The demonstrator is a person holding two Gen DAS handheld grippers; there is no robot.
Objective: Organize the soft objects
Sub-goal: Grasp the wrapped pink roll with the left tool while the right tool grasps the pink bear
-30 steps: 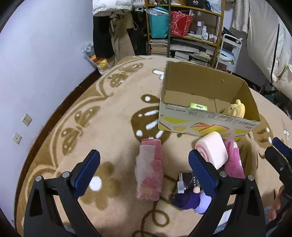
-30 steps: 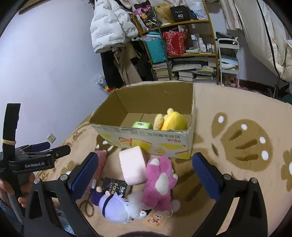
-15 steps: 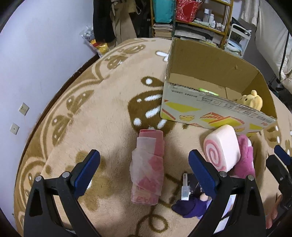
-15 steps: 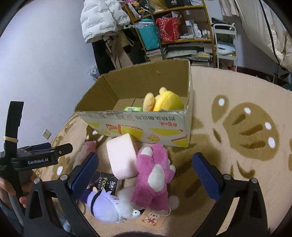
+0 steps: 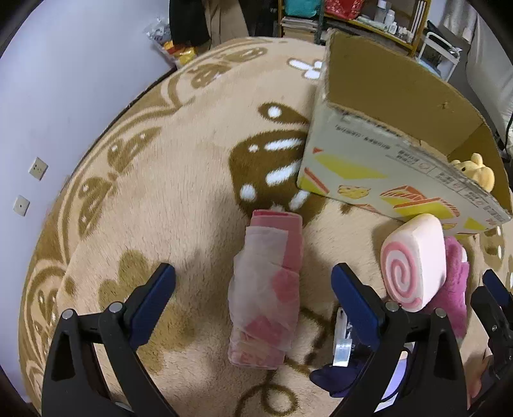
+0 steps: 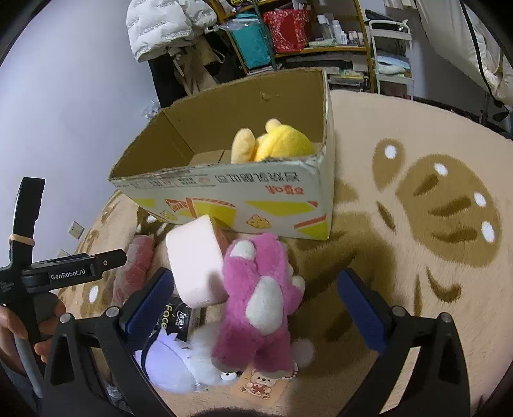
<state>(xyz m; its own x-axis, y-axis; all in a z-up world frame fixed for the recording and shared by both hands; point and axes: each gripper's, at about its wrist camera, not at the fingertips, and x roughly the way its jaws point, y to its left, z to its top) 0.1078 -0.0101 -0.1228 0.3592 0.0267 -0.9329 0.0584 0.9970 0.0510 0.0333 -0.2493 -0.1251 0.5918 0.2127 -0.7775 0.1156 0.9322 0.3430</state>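
A rolled pink cloth in a clear wrap (image 5: 267, 298) lies on the carpet between the fingers of my left gripper (image 5: 251, 300), which is open above it. A pink swirl-roll cushion (image 5: 415, 261) (image 6: 195, 261) leans on a magenta plush bear (image 6: 261, 298) (image 5: 453, 282). My right gripper (image 6: 256, 301) is open, with the bear between its fingers. A purple and white plush (image 6: 179, 362) lies at the bear's lower left. The open cardboard box (image 6: 231, 192) (image 5: 384, 160) holds a yellow plush (image 6: 272, 142).
A black packet (image 6: 176, 320) and a small clear clip (image 5: 341, 348) lie among the toys. A cartoon tag (image 6: 259, 383) lies under the bear. Shelves (image 6: 304, 38) and hanging clothes (image 6: 163, 29) stand behind the box. The lilac wall (image 5: 48, 96) runs along the carpet's left edge.
Both grippers have moved down and forward toward the toys. The pink roll and the magenta bear now look larger and sit between the open fingers. Nothing has been taken hold of.
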